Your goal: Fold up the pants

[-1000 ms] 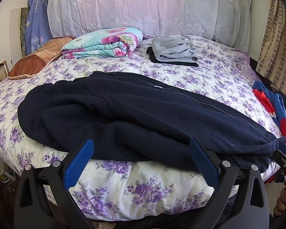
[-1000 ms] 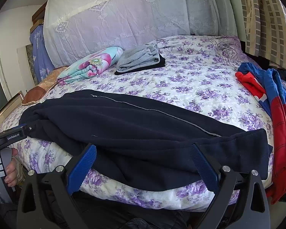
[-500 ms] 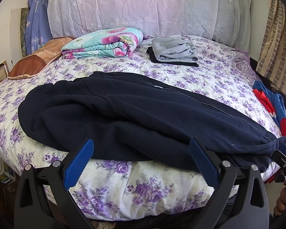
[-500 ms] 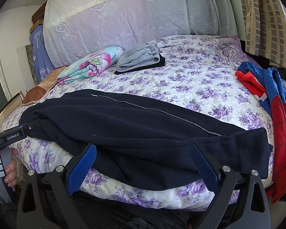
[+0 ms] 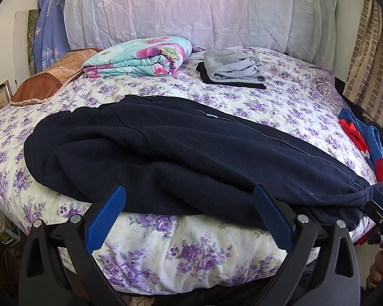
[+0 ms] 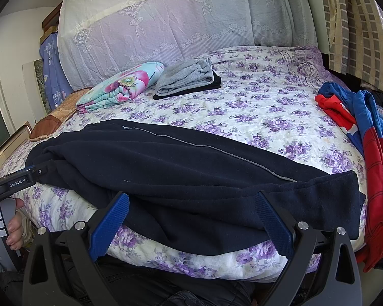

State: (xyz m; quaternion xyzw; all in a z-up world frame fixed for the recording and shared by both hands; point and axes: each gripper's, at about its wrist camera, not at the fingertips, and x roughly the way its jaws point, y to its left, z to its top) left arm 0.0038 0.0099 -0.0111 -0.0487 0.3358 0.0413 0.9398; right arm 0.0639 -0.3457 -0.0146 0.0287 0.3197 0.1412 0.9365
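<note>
Bed with purple-flower cover, largest thing, filling both views; far edge hidden behind lace-draped headboard. Navy pants laid lengthwise along near edge of bed, doubled over, waist end at left, cuff end at right hanging slightly off the mattress edge. Red and blue garment draped off bed's right side, lower part cut off by frame. Folded floral blanket near headboard, brown pillow beside it at left. Grey folded clothes stacked on black folded item, just beside blanket. Left gripper spread wide, empty, blue pads just at near hem of pants. Right gripper likewise released, holding nothing, over pants' near edge. Hand on left gripper's handle, mostly cropped. No containers visible.
</note>
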